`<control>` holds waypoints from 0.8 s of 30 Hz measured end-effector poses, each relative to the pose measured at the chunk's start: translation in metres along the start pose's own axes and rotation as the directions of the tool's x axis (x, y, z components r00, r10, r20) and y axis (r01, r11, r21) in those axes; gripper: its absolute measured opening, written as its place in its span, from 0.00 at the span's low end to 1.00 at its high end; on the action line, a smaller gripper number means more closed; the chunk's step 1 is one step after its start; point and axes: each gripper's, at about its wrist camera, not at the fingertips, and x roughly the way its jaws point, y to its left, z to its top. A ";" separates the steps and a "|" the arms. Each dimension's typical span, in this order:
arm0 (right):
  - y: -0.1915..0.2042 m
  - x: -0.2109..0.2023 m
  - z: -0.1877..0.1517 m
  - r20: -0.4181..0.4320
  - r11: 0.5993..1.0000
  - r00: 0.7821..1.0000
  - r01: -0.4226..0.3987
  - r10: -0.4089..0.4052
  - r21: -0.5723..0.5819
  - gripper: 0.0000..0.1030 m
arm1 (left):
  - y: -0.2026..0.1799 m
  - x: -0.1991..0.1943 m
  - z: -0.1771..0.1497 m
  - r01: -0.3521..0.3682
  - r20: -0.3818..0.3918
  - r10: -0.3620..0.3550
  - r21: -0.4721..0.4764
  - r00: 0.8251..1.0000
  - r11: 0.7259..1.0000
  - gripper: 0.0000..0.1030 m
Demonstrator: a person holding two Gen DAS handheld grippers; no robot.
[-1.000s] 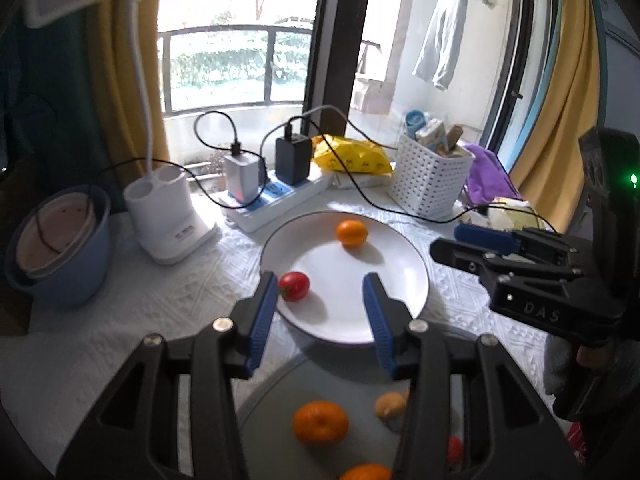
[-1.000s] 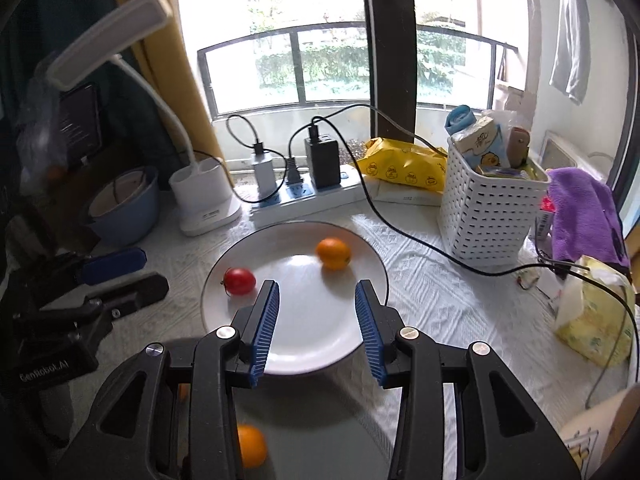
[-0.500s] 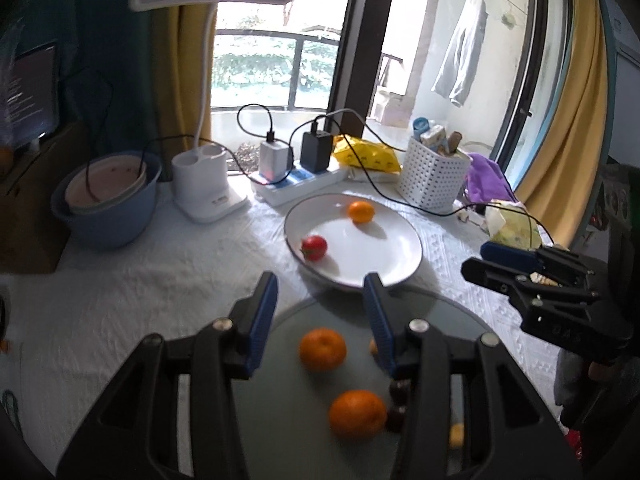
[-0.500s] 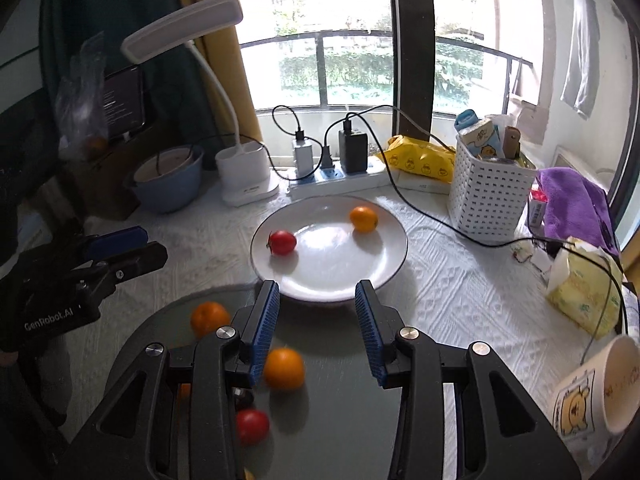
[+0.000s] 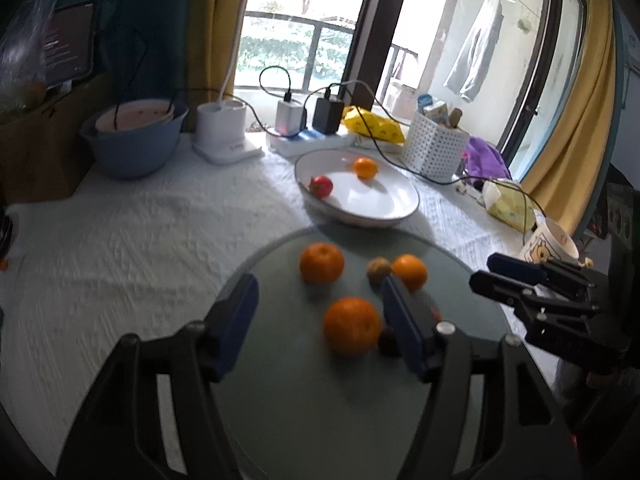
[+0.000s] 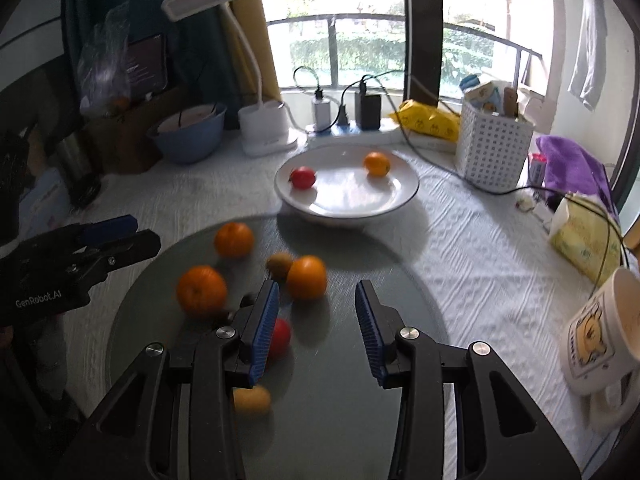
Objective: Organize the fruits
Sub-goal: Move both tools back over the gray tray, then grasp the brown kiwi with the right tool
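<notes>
Oranges (image 5: 351, 330) lie on the grey tray (image 5: 304, 412) below your opening, empty left tongs (image 5: 318, 322); your right tongs (image 6: 316, 320) stand apart, empty.

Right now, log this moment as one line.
phase: reaching for fruit | left gripper: opening, nothing between | right gripper: open, empty | white plate: tomato, small orange | grey round mat: fruits remain
</notes>
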 end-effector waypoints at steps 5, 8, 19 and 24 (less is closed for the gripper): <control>0.007 0.001 -0.018 -0.030 1.000 0.999 -0.021 0.021 -0.003 0.41 | -0.002 -0.001 -0.014 -0.005 -0.027 0.004 -0.010 1.000 1.000 0.64; 0.011 0.003 -0.028 -0.050 1.000 0.998 -0.024 0.023 -0.005 0.41 | -0.005 -0.001 -0.022 -0.006 -0.045 0.006 -0.007 0.999 1.000 0.64; 0.027 -0.004 -0.046 -0.058 0.997 0.996 -0.069 0.067 -0.036 0.41 | -0.009 0.000 -0.040 -0.014 -0.093 0.013 -0.013 0.996 1.000 0.64; 0.033 0.000 -0.053 -0.073 0.994 0.993 -0.096 0.092 -0.056 0.41 | -0.011 0.001 -0.041 -0.021 -0.102 0.020 -0.007 0.995 1.000 0.64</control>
